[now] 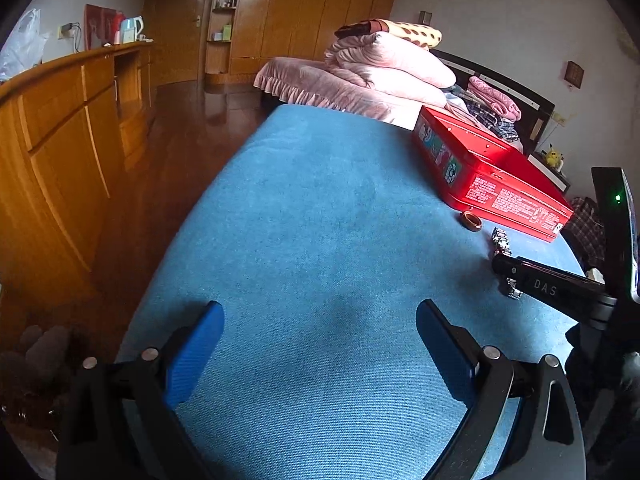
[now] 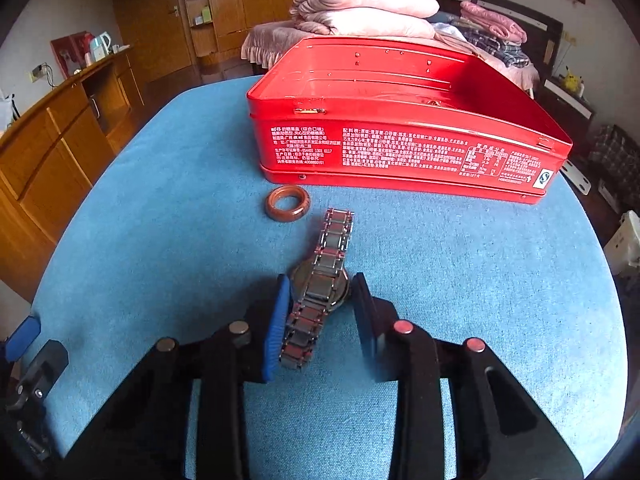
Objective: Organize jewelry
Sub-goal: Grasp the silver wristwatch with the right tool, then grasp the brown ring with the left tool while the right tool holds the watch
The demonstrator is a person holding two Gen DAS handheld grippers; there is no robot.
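Observation:
A metal-link wristwatch point(image 2: 338, 228) lies on the blue cloth point(image 2: 160, 240) in front of an open red tin point(image 2: 400, 148). My right gripper point(image 2: 320, 292) has its blue pads against both sides of the watch's round case, with the band running between the fingers. A brown ring point(image 2: 288, 203) lies just left of the band's far end, close to the tin. In the left wrist view the left gripper point(image 1: 320, 320) stands open over bare cloth, well left of the ring point(image 1: 471, 220), the watch point(image 1: 500, 237) and the tin point(image 1: 500, 188). The right gripper point(image 1: 505, 276) covers part of the watch there.
The red tin is empty inside, its lid laid open behind it. Beyond the table stands a bed with pink quilts point(image 2: 360, 8). A wooden cabinet point(image 1: 60, 140) runs along the left, across a dark wooden floor. The table's rounded edge drops off on all sides.

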